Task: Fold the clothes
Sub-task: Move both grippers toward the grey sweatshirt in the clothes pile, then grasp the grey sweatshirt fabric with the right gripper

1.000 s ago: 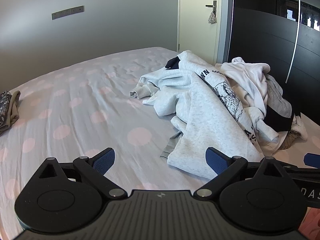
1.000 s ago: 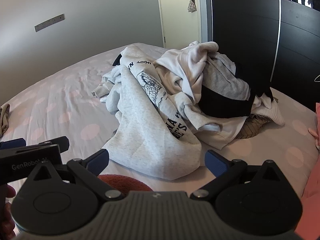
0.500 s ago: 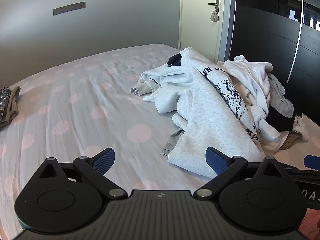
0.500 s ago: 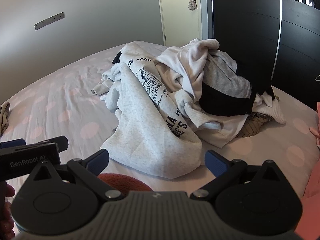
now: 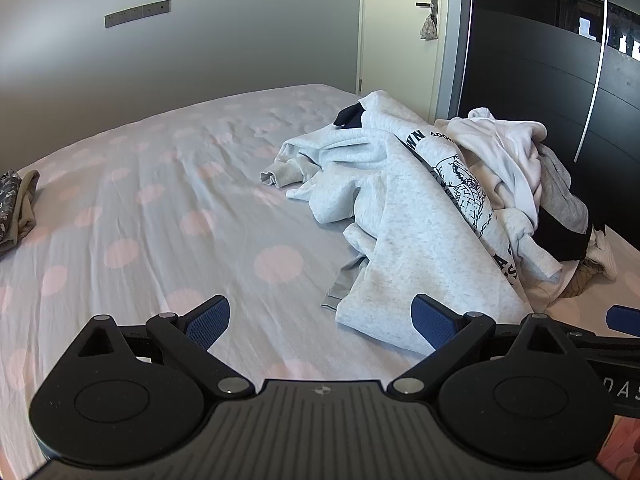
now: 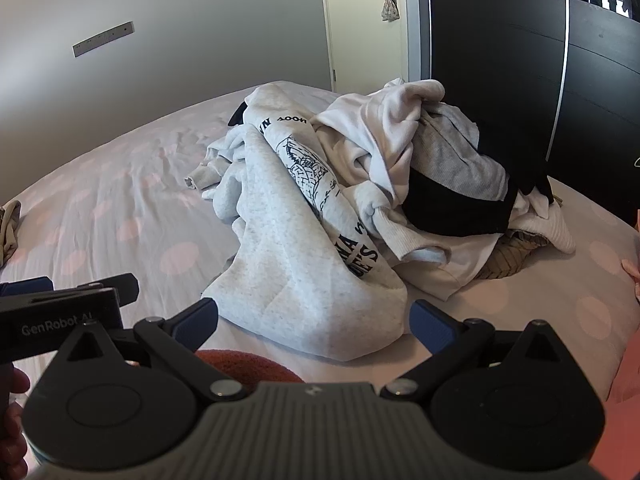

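Hovering spread and empty, the left tool and right tool faced a heap of grey, white and black clothes on the pink-dotted bed.

Polka-dot bed sheet, grey wall — white door, dark wardrobe beside it.

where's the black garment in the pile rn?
Right wrist view: the black garment sits on the pile's right side, under the grey top and right of the printed sweatshirt, near the dark wardrobe.
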`<state>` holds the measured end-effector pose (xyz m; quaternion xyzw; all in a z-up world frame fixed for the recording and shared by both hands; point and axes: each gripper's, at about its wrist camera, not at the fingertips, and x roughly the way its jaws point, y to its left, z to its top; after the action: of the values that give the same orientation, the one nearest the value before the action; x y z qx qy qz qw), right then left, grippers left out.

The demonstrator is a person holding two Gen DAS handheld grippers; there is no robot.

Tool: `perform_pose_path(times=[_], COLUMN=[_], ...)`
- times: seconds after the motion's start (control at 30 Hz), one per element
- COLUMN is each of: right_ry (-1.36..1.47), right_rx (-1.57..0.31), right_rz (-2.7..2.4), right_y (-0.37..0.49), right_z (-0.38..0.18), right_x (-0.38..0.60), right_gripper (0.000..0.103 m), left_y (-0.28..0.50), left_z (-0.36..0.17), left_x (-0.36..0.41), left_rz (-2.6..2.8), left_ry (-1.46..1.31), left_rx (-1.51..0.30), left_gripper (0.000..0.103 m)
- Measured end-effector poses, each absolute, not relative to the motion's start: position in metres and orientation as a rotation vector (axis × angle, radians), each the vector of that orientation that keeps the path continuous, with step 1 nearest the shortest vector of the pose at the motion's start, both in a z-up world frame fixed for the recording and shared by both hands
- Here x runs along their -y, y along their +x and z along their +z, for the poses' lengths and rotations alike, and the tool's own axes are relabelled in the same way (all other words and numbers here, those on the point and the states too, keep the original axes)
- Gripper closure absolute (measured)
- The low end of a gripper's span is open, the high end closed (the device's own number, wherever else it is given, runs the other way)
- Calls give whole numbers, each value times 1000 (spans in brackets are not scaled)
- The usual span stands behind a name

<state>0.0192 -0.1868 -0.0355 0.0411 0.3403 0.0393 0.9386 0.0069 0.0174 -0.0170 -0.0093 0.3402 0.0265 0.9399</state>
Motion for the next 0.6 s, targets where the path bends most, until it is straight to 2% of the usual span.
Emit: perform_pose_path(times=[0.6], right_ry=[40], right_rx=[-677], right_rz=[139], right_y=[44], right_z=[-41], right_x=[182], right_gripper=[2], left_y=[28], left_z=[-29], left_x=[-24], left_rz=[60], left_ry=[-20], left_rx=[-744], left_gripper=[4])
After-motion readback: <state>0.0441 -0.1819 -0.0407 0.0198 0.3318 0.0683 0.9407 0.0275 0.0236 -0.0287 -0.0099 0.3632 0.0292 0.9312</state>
